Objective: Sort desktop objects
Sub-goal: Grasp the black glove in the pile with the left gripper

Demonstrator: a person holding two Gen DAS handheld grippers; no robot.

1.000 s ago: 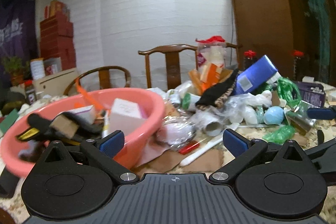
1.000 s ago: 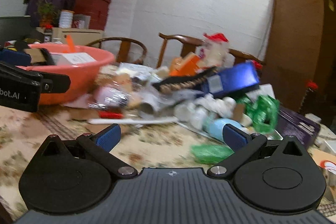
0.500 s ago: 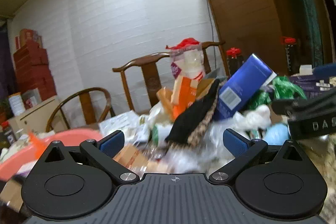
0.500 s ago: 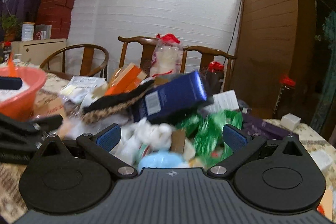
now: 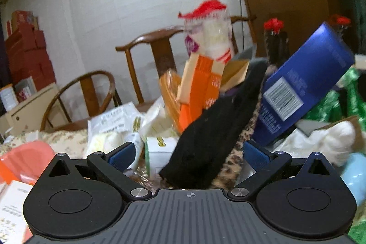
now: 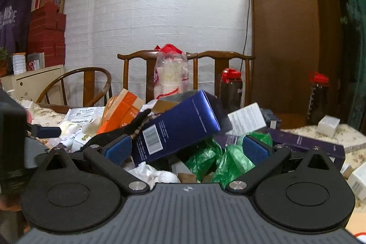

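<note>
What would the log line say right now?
left gripper: open, at black cloth | right gripper: open, at blue box

Counts, right wrist view unless noted: 1 blue box (image 6: 180,125), 1 orange box (image 6: 123,113), 1 black sock (image 6: 119,132) w/ leopard-print edge, 2 green plastic bags (image 6: 219,159), 1 clear bag w/ red top (image 6: 170,74), 2 dark bottles (image 6: 231,88) w/ red caps, 3 wooden chairs (image 6: 137,61), 1 purple flat box (image 6: 306,143), approx 3 small white boxes (image 6: 329,125), 1 stack of red boxes (image 6: 47,31); left wrist view: 1 pink basin (image 5: 27,157), 1 light-blue round thing (image 5: 354,173)
</note>
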